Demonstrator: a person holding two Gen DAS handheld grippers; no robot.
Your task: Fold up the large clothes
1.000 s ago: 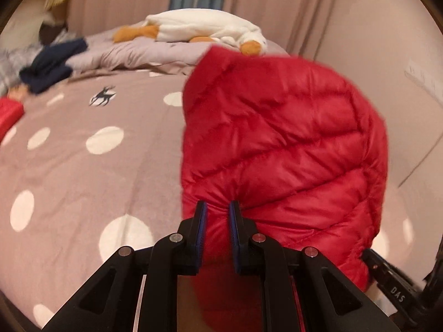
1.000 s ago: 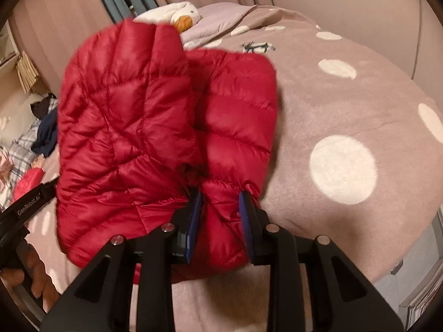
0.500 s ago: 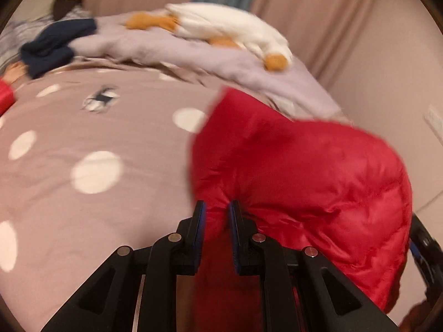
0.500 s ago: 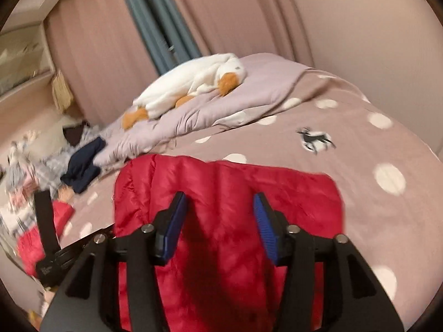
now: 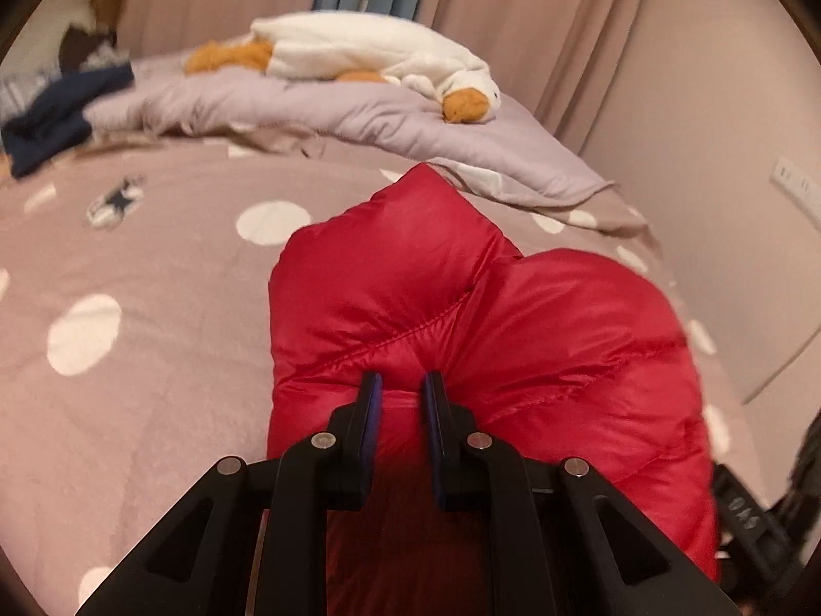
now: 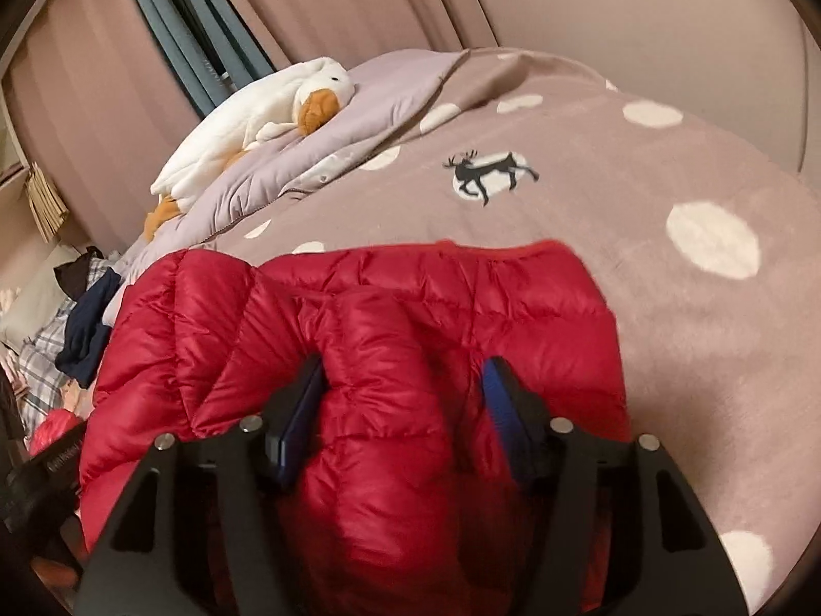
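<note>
One red jacket [image 6: 390, 339] lies on the bed [image 6: 667, 318]. The left gripper [image 5: 401, 390] pinches its edge; the right gripper [image 6: 405, 385] is opening, fingers seemingly clear of the padding between them. One plush goose [image 5: 369, 56] rests behind.

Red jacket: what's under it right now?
The red jacket lies on the dotted blanket, which shows all around it. Whatever sits directly beneath the jacket is covered, so I cannot tell if anything else is under there.

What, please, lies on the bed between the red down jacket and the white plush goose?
In the right wrist view, a rumpled lilac quilt lies between the red down jacket and the plush goose, which rests on it.
</note>
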